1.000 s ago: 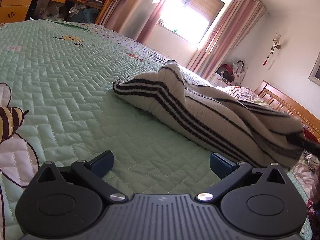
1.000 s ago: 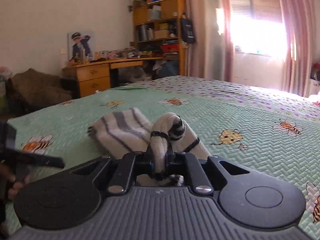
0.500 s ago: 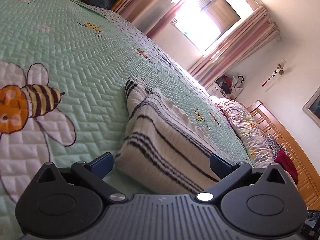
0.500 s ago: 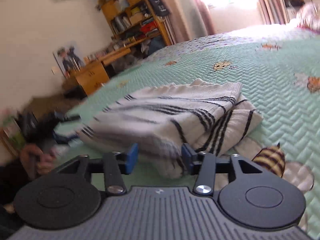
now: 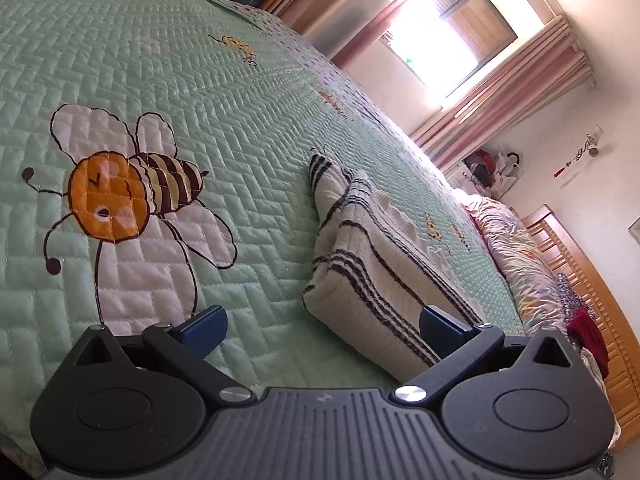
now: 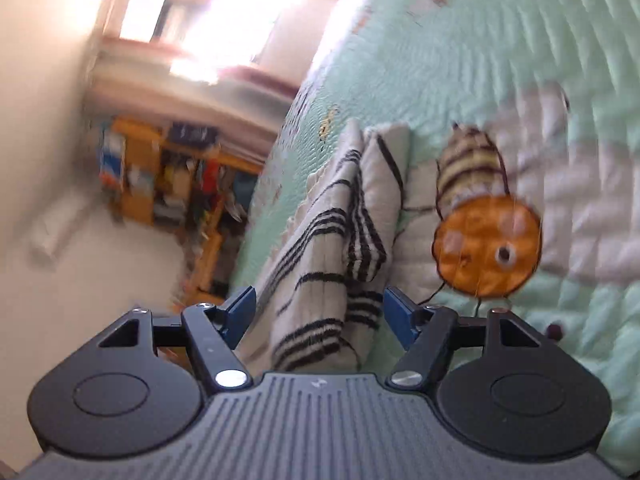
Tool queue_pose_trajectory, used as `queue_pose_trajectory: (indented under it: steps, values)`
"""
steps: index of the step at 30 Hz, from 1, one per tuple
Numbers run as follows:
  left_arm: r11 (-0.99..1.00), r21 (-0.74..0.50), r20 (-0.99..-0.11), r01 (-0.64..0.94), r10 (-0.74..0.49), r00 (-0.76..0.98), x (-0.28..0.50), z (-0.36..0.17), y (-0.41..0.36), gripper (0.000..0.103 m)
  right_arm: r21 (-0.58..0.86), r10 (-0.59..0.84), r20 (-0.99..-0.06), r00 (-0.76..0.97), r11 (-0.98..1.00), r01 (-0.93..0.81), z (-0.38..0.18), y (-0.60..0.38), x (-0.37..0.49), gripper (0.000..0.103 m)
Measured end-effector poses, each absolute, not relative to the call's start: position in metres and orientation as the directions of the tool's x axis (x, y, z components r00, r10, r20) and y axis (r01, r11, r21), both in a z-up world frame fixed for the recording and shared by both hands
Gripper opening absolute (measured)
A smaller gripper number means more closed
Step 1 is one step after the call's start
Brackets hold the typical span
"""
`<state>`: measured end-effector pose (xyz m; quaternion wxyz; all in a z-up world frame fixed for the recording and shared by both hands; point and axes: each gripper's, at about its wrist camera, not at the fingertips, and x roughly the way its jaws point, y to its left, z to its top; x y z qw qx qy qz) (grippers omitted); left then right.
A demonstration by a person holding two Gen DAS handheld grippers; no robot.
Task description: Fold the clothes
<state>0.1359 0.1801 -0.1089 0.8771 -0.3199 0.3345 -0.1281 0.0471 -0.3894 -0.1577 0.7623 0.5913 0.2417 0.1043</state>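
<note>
The striped sweater [image 5: 372, 256] lies folded into a compact bundle on the bed [image 5: 240, 92], so neither gripper needs to hold it. The left gripper [image 5: 320, 326] is spread wide beside it. The right gripper [image 6: 320, 312] has just been opening and straddles the near end, pads clear.

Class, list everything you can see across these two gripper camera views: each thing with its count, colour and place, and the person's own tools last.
striped garment: one, cream with dark stripes, folded on the quilt
quilt: one, pale green with bee prints, covering the bed
window: one, bright, pink curtains beside it
wooden shelves: one unit, orange-brown, cluttered, against the far wall
headboard: one, brown wood, at the bed's end
left gripper: black, blue pads, open
right gripper: black, blue pads, just opened, garment between, unpressed
</note>
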Motion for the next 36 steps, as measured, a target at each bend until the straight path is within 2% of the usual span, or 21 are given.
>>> queue_pose_trajectory:
  steps: [3, 7, 9, 10, 11, 12, 13, 15, 18, 19, 20, 21, 22, 24, 26, 29, 31, 33, 35, 36]
  values:
    - [0.782, -0.623, -0.539, -0.012, -0.419, 0.731, 0.154, -0.110, 0.176, 0.102, 0.951, 0.430, -0.271, 0.861, 0.257, 0.171, -0.170, -0.377, 0.061, 0.073]
    - [0.814, -0.579, -0.598, -0.048, -0.384, 0.703, 0.183, -0.111, 0.161, 0.102, 0.949, 0.458, -0.273, 0.846, 0.273, 0.158, -0.163, -0.366, 0.082, 0.080]
    - [0.823, -0.567, -0.608, -0.042, -0.383, 0.696, 0.195, -0.109, 0.150, 0.102, 0.944, 0.480, -0.286, 0.830, 0.290, 0.157, -0.158, -0.362, 0.092, 0.079]
    - [0.817, -0.575, -0.601, -0.028, -0.399, 0.692, 0.200, -0.108, 0.146, 0.100, 0.932, 0.479, -0.307, 0.822, 0.326, 0.158, -0.154, -0.359, 0.094, 0.054]
    - [0.798, -0.602, -0.578, -0.002, -0.435, 0.690, 0.204, -0.105, 0.141, 0.092, 0.908, 0.470, -0.347, 0.812, 0.384, 0.167, -0.148, -0.358, 0.096, 0.031]
    - [0.774, -0.632, -0.549, 0.035, -0.479, 0.685, 0.207, -0.099, 0.138, 0.059, 0.874, 0.443, -0.383, 0.811, 0.458, 0.162, -0.137, -0.357, 0.096, 0.014]
    - [0.782, -0.621, -0.540, 0.048, -0.471, 0.697, 0.205, -0.094, 0.138, 0.050, 0.834, 0.410, -0.405, 0.817, 0.531, 0.147, -0.124, -0.357, 0.094, 0.014]
    - [0.801, -0.595, -0.523, 0.072, -0.453, 0.722, 0.200, -0.083, 0.138, 0.054, 0.737, 0.355, -0.457, 0.816, 0.664, 0.123, -0.101, -0.357, 0.091, 0.013]
    - [0.813, -0.576, -0.511, 0.088, -0.442, 0.737, 0.192, -0.076, 0.143, 0.072, 0.606, 0.289, -0.575, 0.765, 0.779, 0.162, -0.087, -0.362, 0.087, 0.027]
    - [0.805, -0.586, -0.515, 0.088, -0.454, 0.727, 0.188, -0.081, 0.147, 0.075, 0.607, 0.272, -0.571, 0.775, 0.775, 0.175, -0.085, -0.368, 0.084, 0.034]
    - [0.807, -0.585, -0.522, 0.074, -0.445, 0.728, 0.183, -0.086, 0.151, 0.075, 0.626, 0.273, -0.544, 0.793, 0.762, 0.168, -0.082, -0.375, 0.080, 0.036]
    - [0.809, -0.584, -0.528, 0.060, -0.435, 0.729, 0.178, -0.091, 0.154, 0.078, 0.655, 0.287, -0.507, 0.813, 0.741, 0.147, -0.081, -0.380, 0.083, 0.048]
    - [0.811, -0.583, -0.535, 0.046, -0.426, 0.730, 0.173, -0.095, 0.158, 0.084, 0.690, 0.310, -0.462, 0.831, 0.714, 0.117, -0.081, -0.384, 0.090, 0.068]
    - [0.799, -0.601, -0.536, 0.011, -0.413, 0.736, 0.166, -0.103, 0.166, 0.087, 0.744, 0.344, -0.388, 0.855, 0.665, 0.069, -0.083, -0.393, 0.111, 0.087]
    - [0.789, -0.614, -0.548, -0.023, -0.405, 0.732, 0.163, -0.109, 0.174, 0.087, 0.765, 0.353, -0.381, 0.855, 0.640, 0.076, -0.091, -0.399, 0.146, 0.086]
    - [0.792, -0.610, -0.545, -0.019, -0.402, 0.736, 0.157, -0.107, 0.183, 0.089, 0.759, 0.369, -0.440, 0.819, 0.640, 0.120, -0.111, -0.402, 0.202, 0.086]
    - [0.803, -0.595, -0.553, -0.016, -0.395, 0.734, 0.156, -0.106, 0.185, 0.094, 0.747, 0.376, -0.481, 0.792, 0.649, 0.146, -0.123, -0.399, 0.230, 0.085]
    - [0.805, -0.592, -0.560, -0.020, -0.393, 0.729, 0.155, -0.107, 0.186, 0.094, 0.735, 0.372, -0.487, 0.790, 0.664, 0.141, -0.127, -0.393, 0.242, 0.083]
    - [0.801, -0.598, -0.557, -0.023, -0.395, 0.731, 0.157, -0.109, 0.185, 0.095, 0.702, 0.377, -0.484, 0.789, 0.706, 0.093, -0.121, -0.382, 0.244, 0.061]
    - [0.799, -0.601, -0.554, -0.022, -0.396, 0.732, 0.158, -0.110, 0.184, 0.097, 0.681, 0.381, -0.485, 0.787, 0.730, 0.066, -0.118, -0.376, 0.244, 0.041]
